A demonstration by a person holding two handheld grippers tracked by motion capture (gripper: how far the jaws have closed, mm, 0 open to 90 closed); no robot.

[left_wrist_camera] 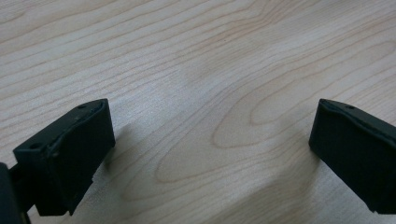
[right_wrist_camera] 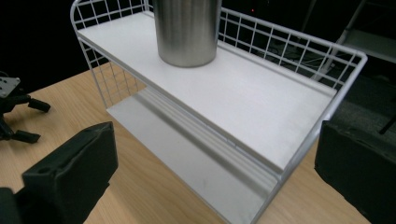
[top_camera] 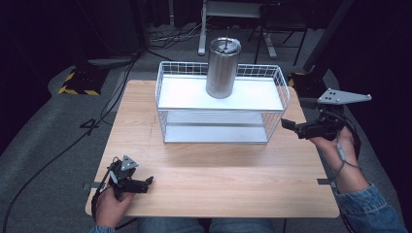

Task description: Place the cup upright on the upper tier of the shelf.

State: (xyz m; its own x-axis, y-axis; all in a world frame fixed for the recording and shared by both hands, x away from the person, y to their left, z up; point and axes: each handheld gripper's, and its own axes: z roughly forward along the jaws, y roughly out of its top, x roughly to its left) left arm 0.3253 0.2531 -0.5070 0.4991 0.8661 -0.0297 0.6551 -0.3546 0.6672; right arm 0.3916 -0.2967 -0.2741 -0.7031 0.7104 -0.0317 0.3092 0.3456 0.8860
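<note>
A steel tumbler (top_camera: 222,68) with a lid and straw stands upright on the top shelf of a white two-tier wire rack (top_camera: 180,94) at the back middle of the wooden table (top_camera: 218,179). My right gripper (top_camera: 294,115) hovers open just off the rack's right end, with nothing between its jaws. Its view looks along the rack (right_wrist_camera: 261,102) toward the tumbler (right_wrist_camera: 187,30), with the right gripper (right_wrist_camera: 215,158) open. My left gripper (top_camera: 148,183) rests low near the table's front left corner. In its own view the left gripper (left_wrist_camera: 210,140) is open over bare wood (left_wrist_camera: 210,70).
The rack's lower shelf (top_camera: 214,133) holds nothing. Beyond the table lie grey floor, cables (top_camera: 111,102), a yellow-and-black striped base (top_camera: 77,82) at the back left and a desk frame (top_camera: 233,19) behind. My left gripper (right_wrist_camera: 14,112) shows far off in the right gripper view.
</note>
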